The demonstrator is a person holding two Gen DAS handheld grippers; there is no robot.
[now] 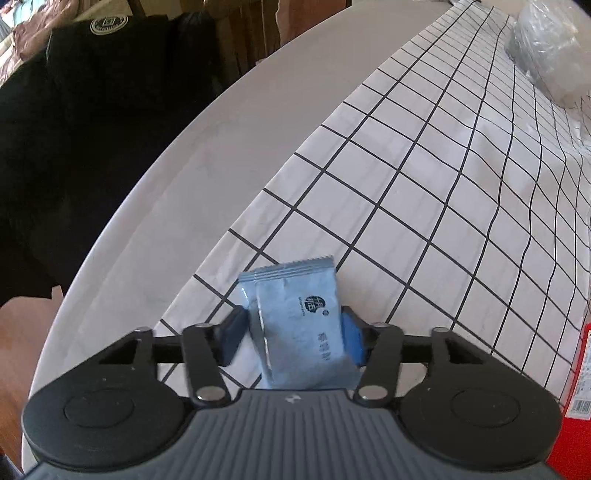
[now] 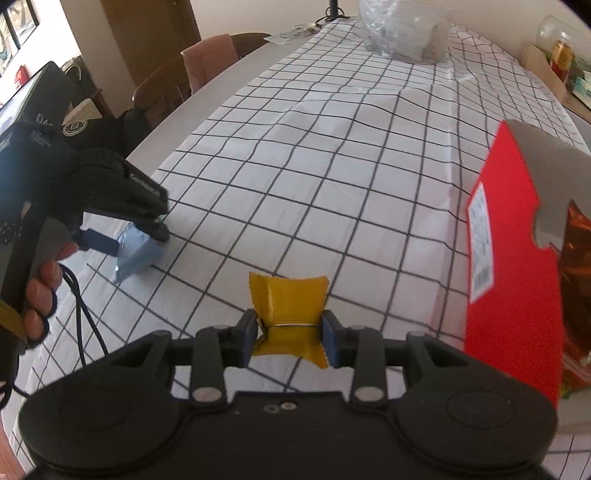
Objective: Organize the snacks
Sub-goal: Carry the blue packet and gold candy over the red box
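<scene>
Mid-pickup, both sides loaded. Right tongs [image 2: 289, 339] clamped on the yellow packet [image 2: 288, 314], lifted off the bench [image 2: 332, 177]; red box [image 2: 513, 258] sits just right of them, top open. Left tongs [image 1: 291, 336] have the blue packet [image 1: 299, 325] between the pads, contact looks made but grip unconfirmed. Next, I'd say: swing yellow right over the box opening and drop; firm up blue first.

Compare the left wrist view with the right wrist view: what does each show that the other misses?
Only the left wrist view: the printed face of the blue packet between the left gripper pads.

Only the right wrist view: the right gripper pinching a yellow packet, and the red box's open top.

Both: blue packet, checked cloth, a red box edge, a clear bag far off.
</scene>
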